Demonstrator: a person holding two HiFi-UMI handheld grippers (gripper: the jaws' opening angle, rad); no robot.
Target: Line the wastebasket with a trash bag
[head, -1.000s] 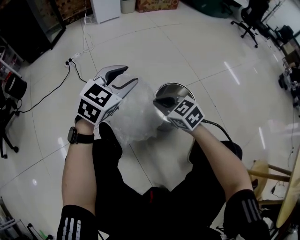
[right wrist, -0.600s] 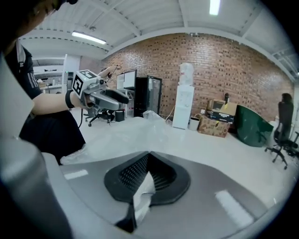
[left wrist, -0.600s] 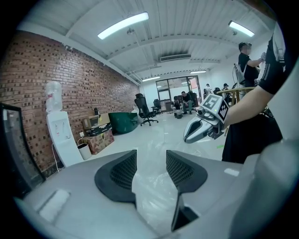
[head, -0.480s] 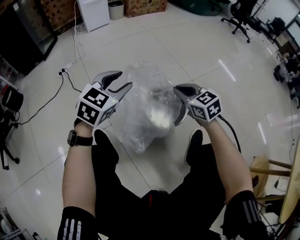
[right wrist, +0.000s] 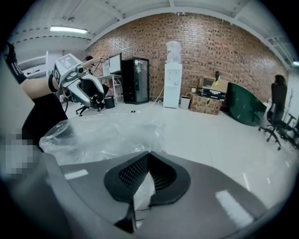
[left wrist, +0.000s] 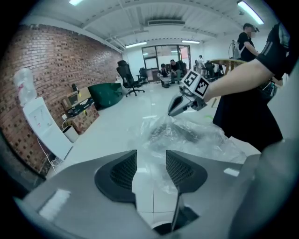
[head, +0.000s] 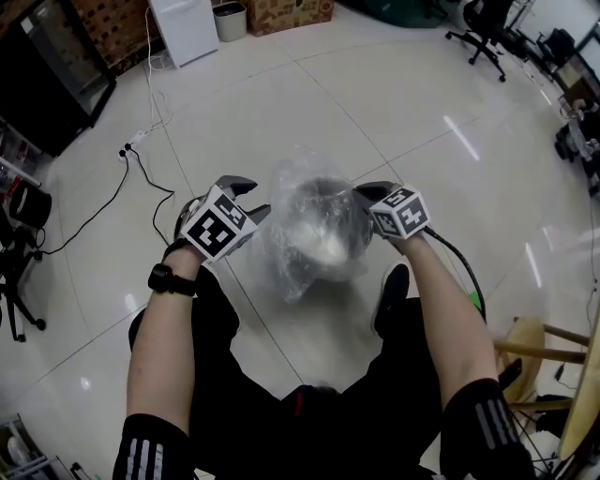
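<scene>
A clear trash bag lies spread over the round metal wastebasket, whose dark inside shows through the film. My right gripper is shut on the bag's edge at the basket's right side; in the right gripper view the film runs into its closed jaws. My left gripper hangs at the bag's left side. Its pads stand apart, with loose film reaching into the gap and no pinch visible. Each gripper view also shows the other gripper: the right gripper and the left gripper.
The person's legs and a shoe stand just behind the basket. A cable trails on the floor at the left. A wooden stool is at the right. A white appliance, boxes and office chairs line the far side.
Both grippers have come down and spread apart, the right one moving rightwards. The bag has opened out from a bunch at the left and now drapes over the basket.
</scene>
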